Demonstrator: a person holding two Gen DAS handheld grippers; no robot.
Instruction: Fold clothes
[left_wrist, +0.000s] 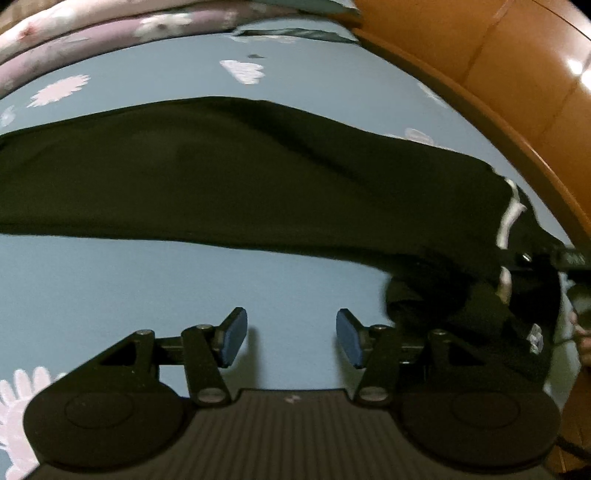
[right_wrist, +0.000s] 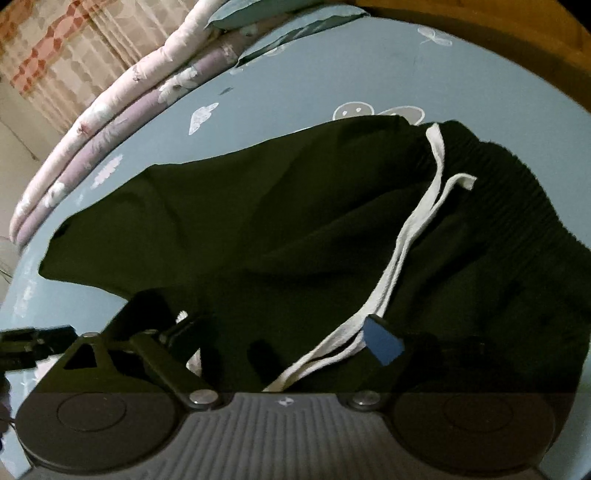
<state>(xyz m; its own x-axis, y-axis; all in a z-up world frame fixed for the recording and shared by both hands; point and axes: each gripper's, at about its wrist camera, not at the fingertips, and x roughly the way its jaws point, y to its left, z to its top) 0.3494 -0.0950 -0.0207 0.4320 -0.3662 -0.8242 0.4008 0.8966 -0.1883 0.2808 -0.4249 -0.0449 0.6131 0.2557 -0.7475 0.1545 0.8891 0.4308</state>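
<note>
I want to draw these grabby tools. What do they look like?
Each gripper, left and right, is black, with jointed linkage arms, silver pivot screws and two round discs at the base. A ribbed grey panel sits between the discs. The fingertips carry blue pads.

- blue sheet (left_wrist: 147, 280) with pale flower and cloud prints;
- folded floral quilt (right_wrist: 110, 122) at ten o'clock;
- wooden bedframe (left_wrist: 498, 74) at two o'clock;
- patterned curtain (right_wrist: 66, 48) at eleven o'clock

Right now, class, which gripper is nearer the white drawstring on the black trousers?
Right. The right gripper sits over the white drawstring, jaws open around it. The left gripper hovers open over bare blue sheet, beside the black trousers.
</note>
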